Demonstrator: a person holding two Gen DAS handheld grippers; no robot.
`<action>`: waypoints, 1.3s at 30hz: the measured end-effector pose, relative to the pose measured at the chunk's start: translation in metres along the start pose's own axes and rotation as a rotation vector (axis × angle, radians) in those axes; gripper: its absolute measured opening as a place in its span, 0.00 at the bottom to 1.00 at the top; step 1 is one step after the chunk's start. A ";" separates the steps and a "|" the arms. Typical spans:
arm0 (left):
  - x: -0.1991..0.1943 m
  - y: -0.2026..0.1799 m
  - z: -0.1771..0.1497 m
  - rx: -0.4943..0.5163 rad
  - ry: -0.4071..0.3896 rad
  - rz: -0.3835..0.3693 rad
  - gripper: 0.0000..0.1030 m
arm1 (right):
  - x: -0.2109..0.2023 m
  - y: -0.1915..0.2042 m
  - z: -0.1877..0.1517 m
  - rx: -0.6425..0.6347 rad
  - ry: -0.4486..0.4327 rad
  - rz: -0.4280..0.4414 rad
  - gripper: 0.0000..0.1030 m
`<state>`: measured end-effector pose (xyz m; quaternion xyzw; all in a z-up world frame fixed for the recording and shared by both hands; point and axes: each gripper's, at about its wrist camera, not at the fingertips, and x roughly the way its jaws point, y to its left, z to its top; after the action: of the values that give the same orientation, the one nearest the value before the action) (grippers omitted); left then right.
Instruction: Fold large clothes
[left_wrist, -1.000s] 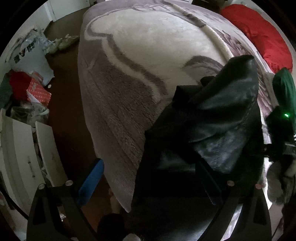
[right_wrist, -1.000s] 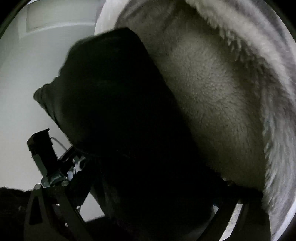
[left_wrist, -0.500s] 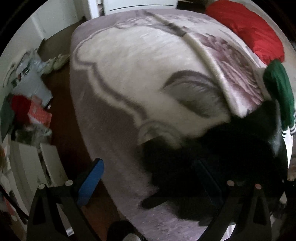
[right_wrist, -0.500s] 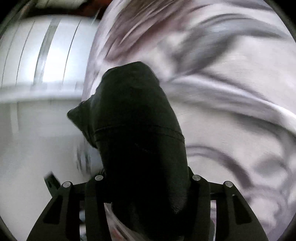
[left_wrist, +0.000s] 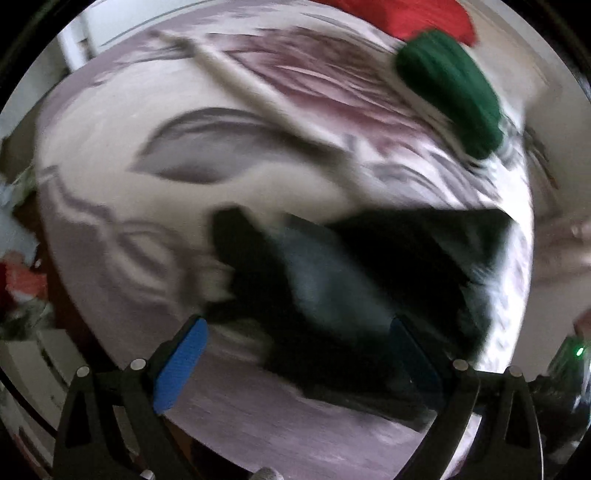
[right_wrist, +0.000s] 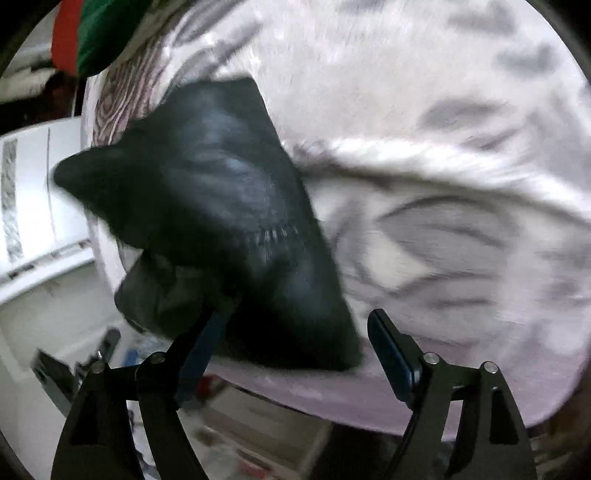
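Your black garment (left_wrist: 354, 295) lies bunched on the bed's patterned blanket (left_wrist: 229, 206), near the blanket's close edge. In the left wrist view it spreads from the middle toward the right, and its right corner reaches close to the blanket's right border. Your left gripper (left_wrist: 295, 362) has its fingers spread wide: the left blue pad (left_wrist: 181, 365) sits clear over bare blanket, while the right pad shows dark against the garment, and the blur leaves it unclear whether it touches the cloth. Nothing is pinched there.

Your right gripper (right_wrist: 295, 343) has just been opening its fingers, and they stand apart. The garment (right_wrist: 221, 206) lies between them, draped over the left finger, while the right finger (right_wrist: 391, 354) stands free beside the cloth's lower corner. The pads do not press on it. In this view one garment corner juts past the bed's edge toward the white furniture (right_wrist: 33, 192) on the left.

Open blanket stretches above and to the left of the garment in the left wrist view. A green garment (left_wrist: 450, 92) and a red one (left_wrist: 402, 18) sit at the far right side, well apart from the black one.
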<state>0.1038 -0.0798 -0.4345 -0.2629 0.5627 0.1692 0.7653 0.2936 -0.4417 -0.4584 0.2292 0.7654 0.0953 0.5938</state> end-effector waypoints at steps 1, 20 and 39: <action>0.004 -0.015 -0.003 0.021 0.010 -0.011 0.98 | -0.015 0.000 0.002 -0.013 -0.026 0.002 0.81; 0.075 0.030 -0.001 -0.169 0.116 0.075 0.98 | 0.053 0.158 0.091 -0.403 0.041 -0.215 0.44; 0.065 -0.013 -0.029 0.035 0.130 0.199 0.98 | 0.061 0.007 0.004 -0.175 0.105 -0.101 0.61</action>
<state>0.1086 -0.1102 -0.4999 -0.2027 0.6373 0.2168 0.7111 0.2879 -0.4075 -0.5097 0.1324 0.7947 0.1435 0.5747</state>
